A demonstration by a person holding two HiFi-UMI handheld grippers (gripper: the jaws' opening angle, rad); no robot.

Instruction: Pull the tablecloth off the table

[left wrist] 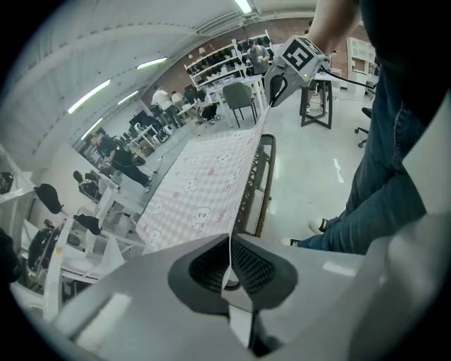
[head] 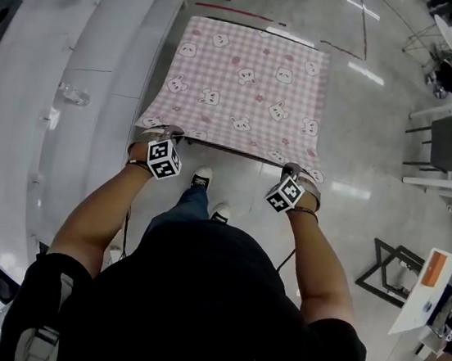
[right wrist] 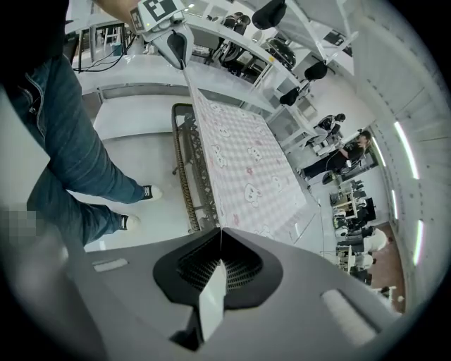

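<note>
A person in a dark top stands at the near edge of a table point(left wrist: 262, 185) on a glossy workshop floor point(head: 362, 152), a gripper in each hand. The pink-and-white checked tablecloth point(head: 246, 87), printed with small cartoon animals, is spread across the whole tabletop, and its near hem is raised off the near edge.

The left gripper point(left wrist: 229, 271) has its jaws pressed together on the hem at the near left corner, with a thin fold of fabric pinched between the ribbed pads. The right gripper point(right wrist: 220, 266) is clamped the same way on the hem at the near right corner, a strip of cloth caught edge-on between its closed pads. Both grippers point steeply down.

Between the two grippers the hem runs in a taut line above the table's metal frame, whose wavy side rail shows beneath the lifted fabric. The far edge of the cloth lies flat at the far edge of the tabletop.

The person's sneakers point(head: 201, 178) sit just short of the near edge. A long white curved counter point(head: 19, 123) runs along the table's left side, and a dark chair point(head: 446, 143) stands well apart to the right.
</note>
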